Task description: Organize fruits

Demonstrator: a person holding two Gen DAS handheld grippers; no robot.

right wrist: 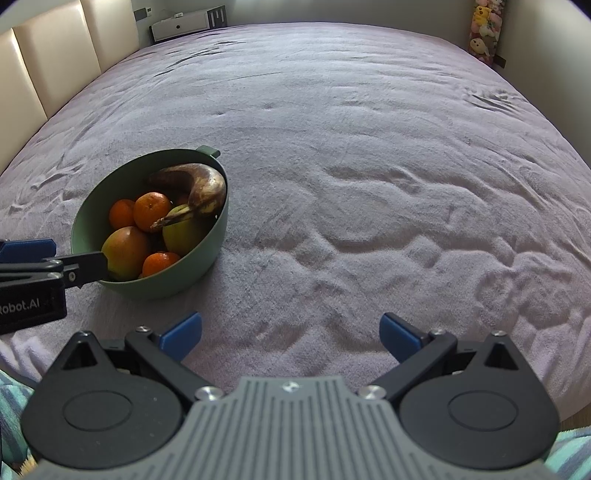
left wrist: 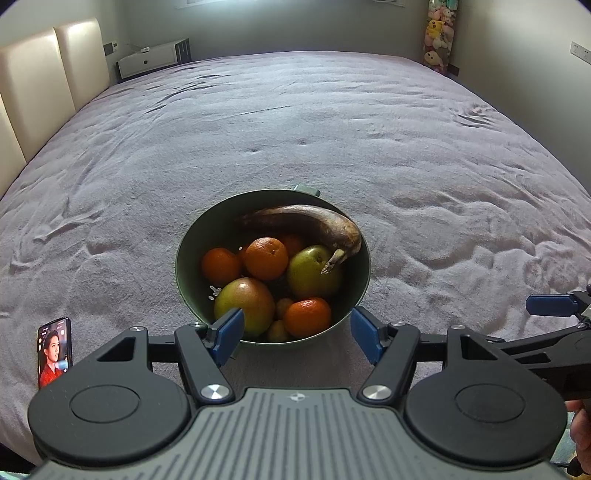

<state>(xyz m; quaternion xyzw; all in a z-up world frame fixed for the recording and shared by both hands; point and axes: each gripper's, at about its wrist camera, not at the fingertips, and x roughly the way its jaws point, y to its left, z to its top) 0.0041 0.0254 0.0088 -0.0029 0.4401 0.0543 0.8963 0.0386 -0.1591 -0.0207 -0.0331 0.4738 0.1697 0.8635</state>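
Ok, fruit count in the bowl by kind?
Visible in the bowl:
banana: 1
mandarins: 4
large green-yellow fruits: 2
small yellow fruits: 2
Total: 9 visible; more may be hidden underneath.

Large bed (left wrist: 295,122) with wrinkled mauve-grey cover fills the room. Cream padded headboard (left wrist: 44,85) on the left, white low cabinet (left wrist: 147,59) at the far corner, column of plush toys (left wrist: 439,33) far right. Pale walls, soft daylight. Phone (left wrist: 54,350) on bed, screen lit.
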